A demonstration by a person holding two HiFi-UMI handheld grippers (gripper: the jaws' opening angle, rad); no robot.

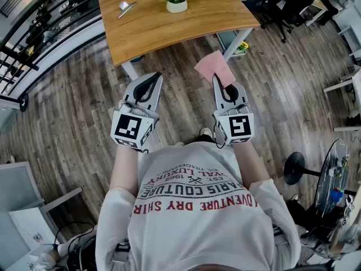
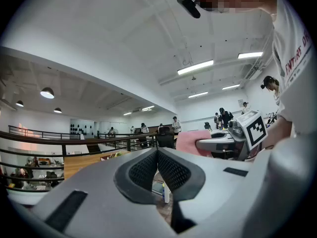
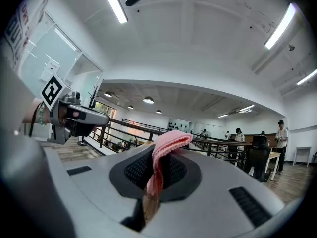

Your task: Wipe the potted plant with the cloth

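Task looked barely begun: potted plant [image 1: 176,0] sat at top ctr of head view, on the far part of the wooden counter [image 1: 169,33], w/ a small metal item [image 1: 127,7] to its left. The pink cloth [image 1: 215,66] was already in a grip just right of ctr, but well short of the plant & over the floor, not the counter. So pickup done, I'd judge; the approach + actual wiping of leaves/pot were all left. Left gripper [image 1: 153,82], left of ctr, was fully closed w/ nothing btwn its jaws: its own view showed the ribbed pads meeting edge to edge, empty. Right gripper [image 1: 218,83], right of ctr & beside the left one, was clamped on the cloth: in its own view pink fabric ran down btwn the pads & folded over the tips, most of it sticking out ahead toward the counter. Both pointed approx level, away from the person's body, apart from each other, neither touching counter or plant.
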